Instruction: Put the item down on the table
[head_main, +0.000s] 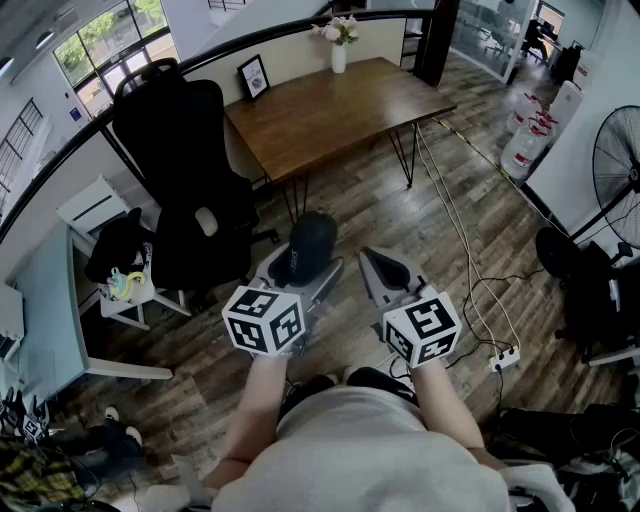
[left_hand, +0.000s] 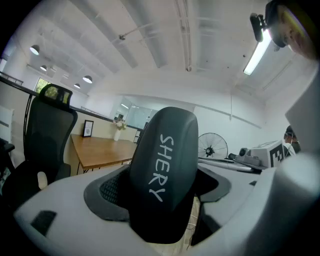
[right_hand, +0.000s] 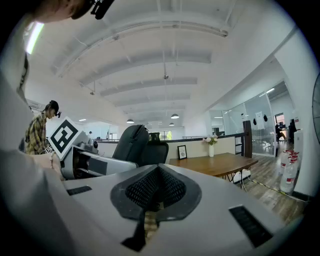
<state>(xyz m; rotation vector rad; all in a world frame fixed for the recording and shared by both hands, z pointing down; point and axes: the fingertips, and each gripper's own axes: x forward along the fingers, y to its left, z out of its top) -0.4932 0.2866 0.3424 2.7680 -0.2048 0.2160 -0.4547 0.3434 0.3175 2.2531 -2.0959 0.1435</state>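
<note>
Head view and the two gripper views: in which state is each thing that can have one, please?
left tongs: closed on the dark item, in the air.
dark item: gripped, over the floor, not yet on the table.
right tongs: shut, nothing between them.
wooden table: frame and flower vase stand upright at its far edge.
office chair: unoccupied.

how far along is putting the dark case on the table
Done: the dark case is gripped in the left gripper, off the floor. In hand: carrying it, with the wooden table ahead across the floor. Left: reach the table, set the case down, open the jaws. The right gripper is shut and empty.
</note>
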